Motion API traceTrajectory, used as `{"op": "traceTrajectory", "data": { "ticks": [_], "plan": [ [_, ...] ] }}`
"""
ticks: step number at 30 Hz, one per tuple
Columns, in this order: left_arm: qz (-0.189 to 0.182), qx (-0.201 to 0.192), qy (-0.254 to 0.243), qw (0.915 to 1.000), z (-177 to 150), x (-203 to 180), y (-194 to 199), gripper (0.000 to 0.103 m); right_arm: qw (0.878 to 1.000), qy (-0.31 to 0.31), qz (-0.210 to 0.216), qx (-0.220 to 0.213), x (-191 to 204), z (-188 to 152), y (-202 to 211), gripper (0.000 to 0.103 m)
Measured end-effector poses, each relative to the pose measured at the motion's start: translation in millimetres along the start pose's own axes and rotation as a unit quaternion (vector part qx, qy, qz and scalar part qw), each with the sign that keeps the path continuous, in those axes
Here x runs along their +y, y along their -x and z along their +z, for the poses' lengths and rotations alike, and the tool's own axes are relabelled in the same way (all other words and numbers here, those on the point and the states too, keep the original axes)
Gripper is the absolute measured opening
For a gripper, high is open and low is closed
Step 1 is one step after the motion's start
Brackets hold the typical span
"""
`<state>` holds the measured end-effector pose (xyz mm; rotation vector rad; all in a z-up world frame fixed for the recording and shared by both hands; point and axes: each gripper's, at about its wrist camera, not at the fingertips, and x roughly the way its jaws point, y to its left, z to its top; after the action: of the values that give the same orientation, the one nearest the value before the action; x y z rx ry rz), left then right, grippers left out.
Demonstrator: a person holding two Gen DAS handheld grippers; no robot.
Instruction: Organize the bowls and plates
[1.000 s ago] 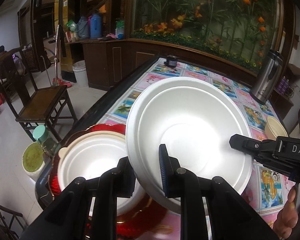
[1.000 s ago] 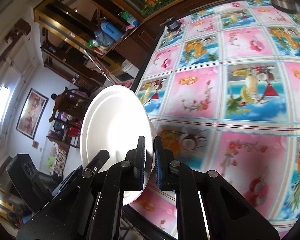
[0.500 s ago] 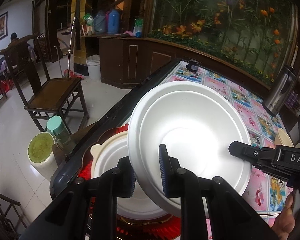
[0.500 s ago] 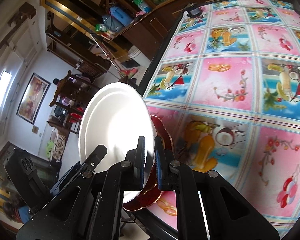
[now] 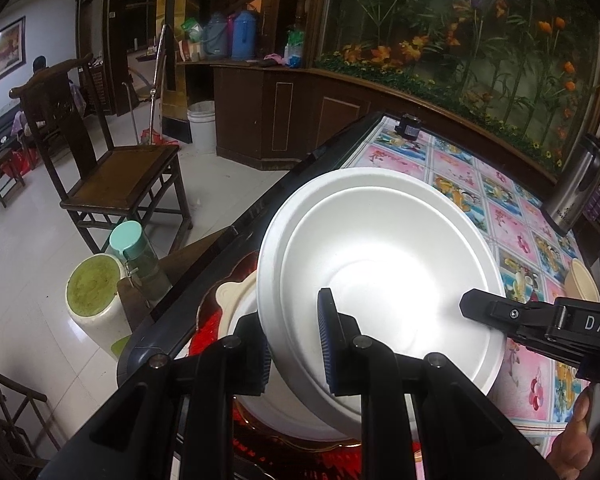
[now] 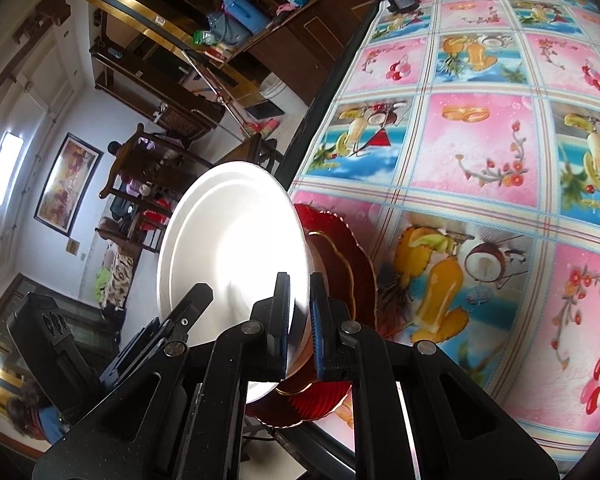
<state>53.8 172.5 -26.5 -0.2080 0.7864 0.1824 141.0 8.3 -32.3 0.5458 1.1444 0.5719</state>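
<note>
Left gripper [image 5: 294, 344], right gripper [image 6: 300, 320] both clamp one white bowl [image 5: 380, 272]; two red plates [image 6: 352, 276] beneath.

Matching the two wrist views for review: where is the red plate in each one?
Left wrist: the red plate shows at lower centre-left, mostly hidden under the white dishes and the jaws.
Right wrist: the red plate shows at centre, just right of the held white plate.
Shared landmark: the table's dark edge.
</note>
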Motion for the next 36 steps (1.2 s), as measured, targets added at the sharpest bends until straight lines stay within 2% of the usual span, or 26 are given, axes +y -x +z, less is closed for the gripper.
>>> {"op": "traceTrajectory", "data": {
  "ticks": [18, 26, 36],
  "plan": [
    [0.015, 0.018, 0.024, 0.9994, 2.5, 32.6, -4.6, 0.019, 0.999, 0.008, 0.011, 0.045, 23.9, -11.6, -32.4, 0.012],
    [0.016, 0.049, 0.007, 0.9987, -7.9, 24.1, -21.5, 0.019, 0.999, 0.003, 0.0, 0.041, 15.4, -11.1, -32.2, 0.012],
    [0.026, 0.044, -0.008, 0.9987, -10.4, 17.7, -17.4, 0.02, 0.999, -0.003, 0.005, 0.039, 8.0, -11.0, -31.2, 0.012]
  ]
}}
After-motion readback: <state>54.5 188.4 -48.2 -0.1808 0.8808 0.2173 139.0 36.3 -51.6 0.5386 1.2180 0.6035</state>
